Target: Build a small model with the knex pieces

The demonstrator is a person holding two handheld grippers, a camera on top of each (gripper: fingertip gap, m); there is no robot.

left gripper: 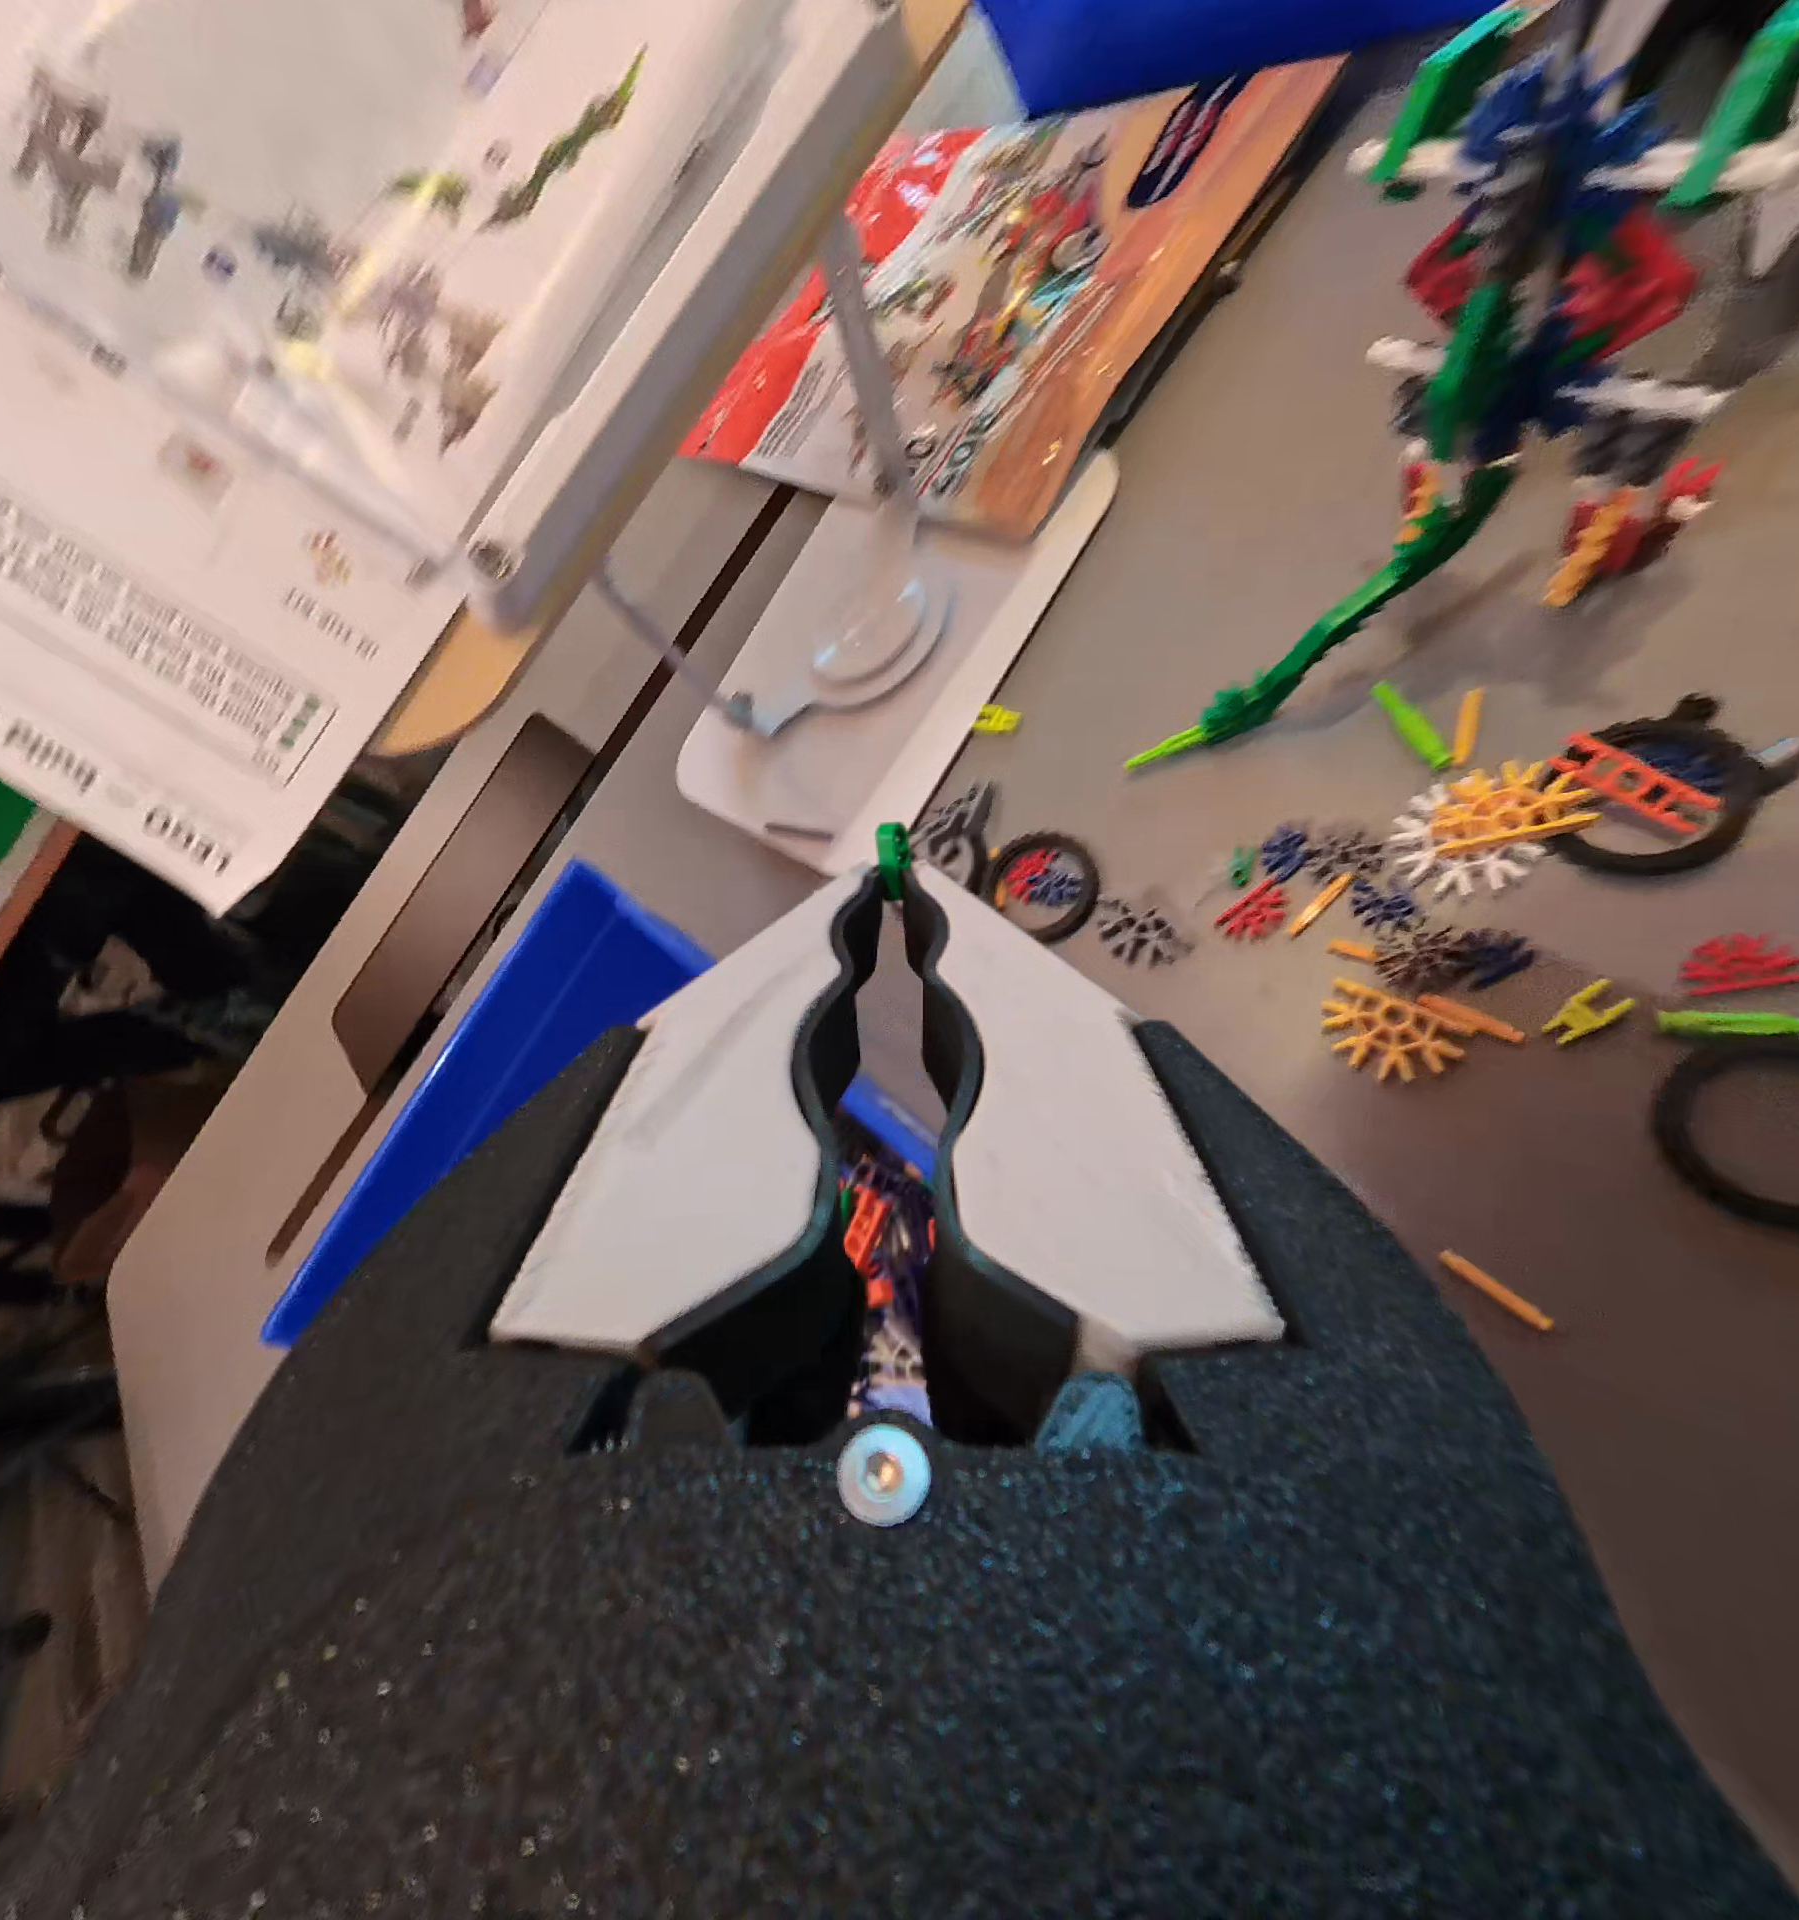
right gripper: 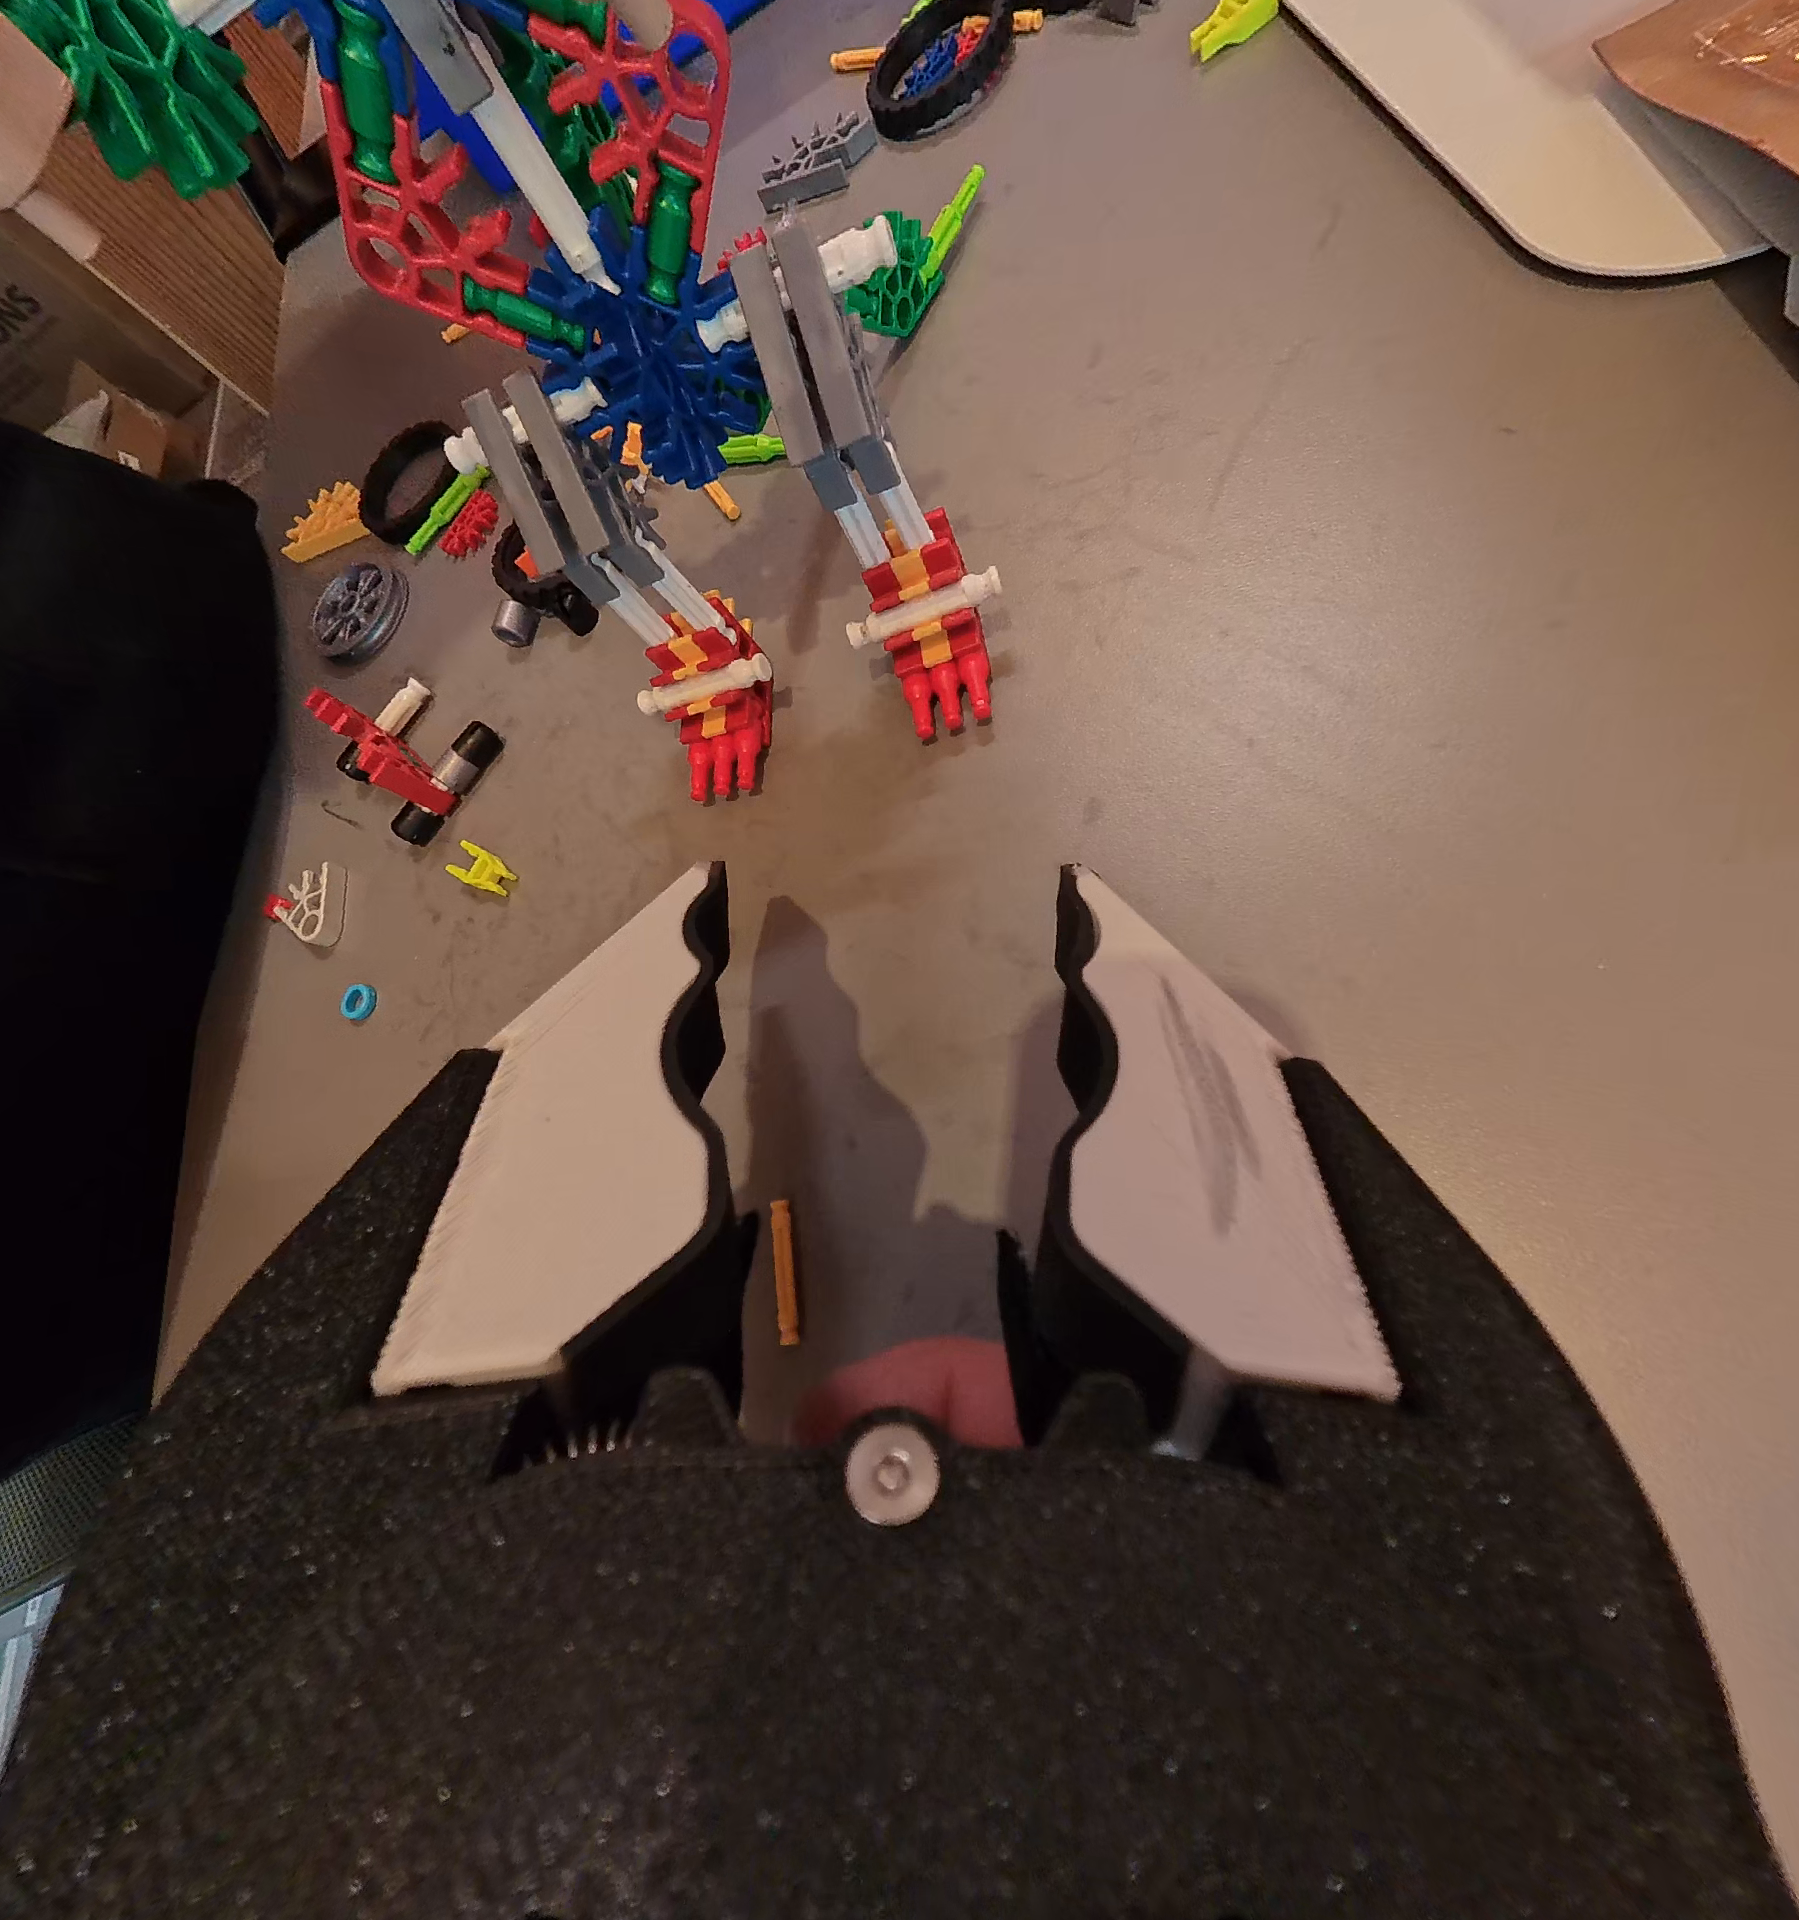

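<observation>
Green piece [left gripper: 890, 844] sits pinched in the tilted left tool [left gripper: 892, 883]; right tool [right gripper: 890, 883] gapes above the table [right gripper: 1394, 623].

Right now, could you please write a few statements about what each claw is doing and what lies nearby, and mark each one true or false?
1. The left claw pinches a small green plastic connector piece at its tips. True.
2. The right claw grips a red rod. False: it is open and holds nothing.
3. A thin orange plastic rod lies on the grey table between the right claw's fingers. True.
4. The colourful rod-and-connector toy figure has blue feet. False: they are red and orange.
</observation>
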